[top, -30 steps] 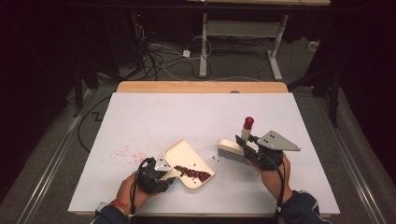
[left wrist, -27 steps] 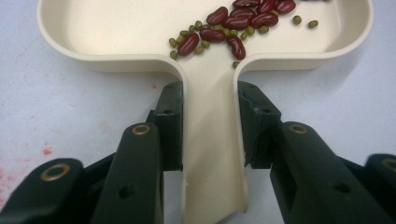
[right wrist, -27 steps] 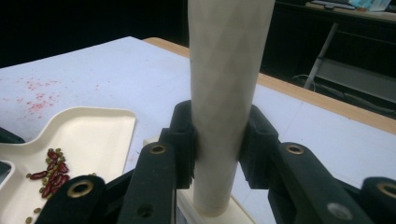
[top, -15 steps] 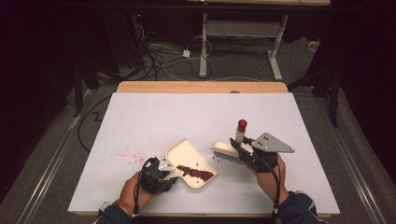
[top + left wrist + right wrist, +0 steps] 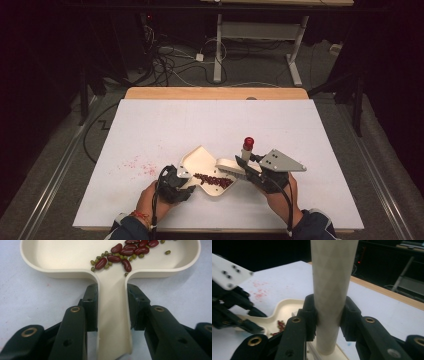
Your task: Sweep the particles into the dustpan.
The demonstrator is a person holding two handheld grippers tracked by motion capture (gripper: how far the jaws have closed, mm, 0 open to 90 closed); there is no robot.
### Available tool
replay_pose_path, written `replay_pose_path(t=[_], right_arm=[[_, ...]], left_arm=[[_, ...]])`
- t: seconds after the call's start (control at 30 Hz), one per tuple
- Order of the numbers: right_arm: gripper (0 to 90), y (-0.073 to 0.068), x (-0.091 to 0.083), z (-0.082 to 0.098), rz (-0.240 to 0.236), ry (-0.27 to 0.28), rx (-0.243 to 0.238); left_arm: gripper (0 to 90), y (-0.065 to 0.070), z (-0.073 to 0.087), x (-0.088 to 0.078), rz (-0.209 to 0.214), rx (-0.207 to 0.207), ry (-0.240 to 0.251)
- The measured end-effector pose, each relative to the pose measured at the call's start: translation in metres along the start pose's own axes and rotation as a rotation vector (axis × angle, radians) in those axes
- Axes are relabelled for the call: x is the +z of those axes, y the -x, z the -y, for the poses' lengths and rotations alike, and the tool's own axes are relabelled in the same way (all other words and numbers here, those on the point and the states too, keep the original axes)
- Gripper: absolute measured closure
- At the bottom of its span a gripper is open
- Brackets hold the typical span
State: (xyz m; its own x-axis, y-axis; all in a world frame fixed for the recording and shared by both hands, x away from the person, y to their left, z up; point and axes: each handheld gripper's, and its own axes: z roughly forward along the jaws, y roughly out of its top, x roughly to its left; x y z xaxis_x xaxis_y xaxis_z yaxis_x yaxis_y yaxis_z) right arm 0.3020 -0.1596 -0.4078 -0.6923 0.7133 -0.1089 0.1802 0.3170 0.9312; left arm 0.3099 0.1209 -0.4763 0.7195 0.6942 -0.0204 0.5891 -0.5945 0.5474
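Note:
A cream dustpan (image 5: 202, 165) lies on the white table, holding red and green beans (image 5: 214, 180) (image 5: 122, 253). My left gripper (image 5: 181, 178) (image 5: 112, 300) is shut on the dustpan's flat handle (image 5: 113, 322). A cream brush (image 5: 231, 167) with a red-tipped handle (image 5: 248, 143) stands at the pan's right edge. My right gripper (image 5: 250, 165) (image 5: 329, 312) is shut on the upright brush handle (image 5: 332, 285). In the right gripper view the dustpan (image 5: 284, 308) and the left gripper (image 5: 229, 310) show to the left.
Red specks (image 5: 137, 164) mark the table left of the pan. A wooden strip (image 5: 215, 93) runs along the table's far edge. Beyond it cables (image 5: 175, 65) and a desk frame (image 5: 260, 35) sit on the dark floor.
The right gripper has carried the brush leftward and nearer, up against the dustpan's right edge. The left gripper and the dustpan have stayed put.

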Motion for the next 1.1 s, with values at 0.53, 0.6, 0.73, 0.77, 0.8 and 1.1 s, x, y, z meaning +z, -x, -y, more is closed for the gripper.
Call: replay_pose_path(t=[0.53,0.6,0.73,0.77,0.8,1.1], right_arm=[[70.1,0.018,-0.009,-0.015,0.045,0.09,0.023],[70.1,0.022,-0.004,-0.015,0.077,0.09,0.017],[70.1,0.022,0.011,-0.014,0.102,0.09,0.003],[70.1,0.022,0.011,-0.014,0.102,0.09,0.003],[70.2,0.018,0.02,-0.013,0.111,0.094,-0.013],[70.1,-0.017,0.047,-0.01,0.039,0.042,-0.055]], left_arm=[[63.6,-0.006,-0.001,0.003,-0.005,-0.017,0.006],[63.6,-0.006,-0.001,0.003,-0.005,-0.019,0.007],[63.6,-0.005,-0.001,0.003,-0.007,-0.026,0.008],[63.6,-0.005,-0.001,0.003,-0.007,-0.026,0.008],[63.5,-0.005,-0.001,0.004,-0.009,-0.029,0.009],[63.4,-0.004,-0.001,0.004,-0.014,-0.039,0.018]])
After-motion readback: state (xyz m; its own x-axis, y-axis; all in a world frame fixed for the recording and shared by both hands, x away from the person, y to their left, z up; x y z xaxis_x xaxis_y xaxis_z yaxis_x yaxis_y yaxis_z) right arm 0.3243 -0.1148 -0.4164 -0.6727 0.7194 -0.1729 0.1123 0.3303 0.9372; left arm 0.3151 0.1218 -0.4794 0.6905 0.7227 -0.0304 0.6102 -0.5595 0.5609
